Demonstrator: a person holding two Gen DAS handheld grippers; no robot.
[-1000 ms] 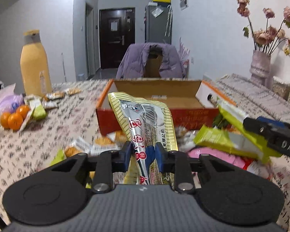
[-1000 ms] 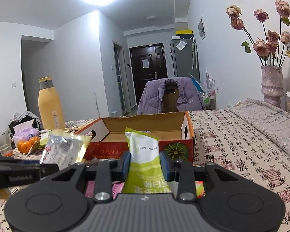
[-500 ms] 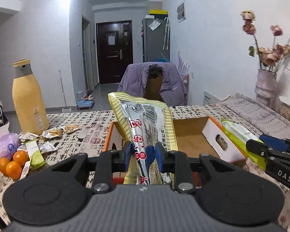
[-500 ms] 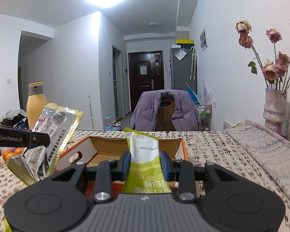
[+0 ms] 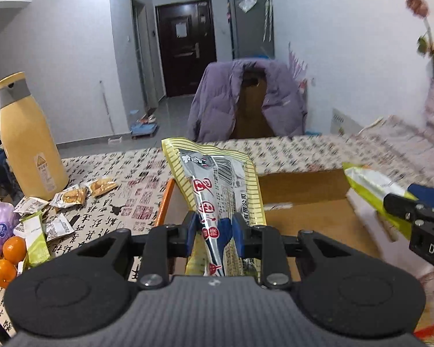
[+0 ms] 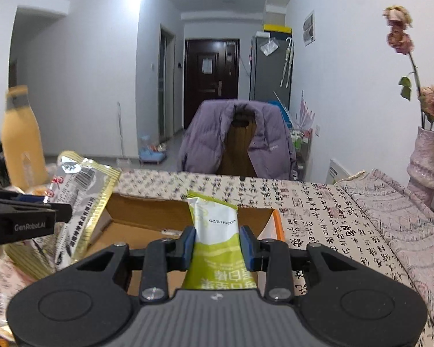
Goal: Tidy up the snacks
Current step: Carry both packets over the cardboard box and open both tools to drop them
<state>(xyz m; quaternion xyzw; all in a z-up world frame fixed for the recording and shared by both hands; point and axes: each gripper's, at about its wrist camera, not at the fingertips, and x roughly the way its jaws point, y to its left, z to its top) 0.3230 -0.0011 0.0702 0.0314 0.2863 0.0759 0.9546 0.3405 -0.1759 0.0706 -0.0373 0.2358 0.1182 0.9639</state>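
Both packets now hang over the cardboard box (image 5: 303, 202) — your left gripper (image 5: 214, 228) clamps the yellow-striped packet (image 5: 217, 179), right gripper (image 6: 217, 243) the green packet (image 6: 217, 231) (both upright between the fingers).

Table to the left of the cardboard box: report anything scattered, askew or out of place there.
Small biscuit packets lie strewn at odd angles on the tablecloth beside the yellow bottle, and a green packet leans against the oranges. Nothing looks spilled or torn.
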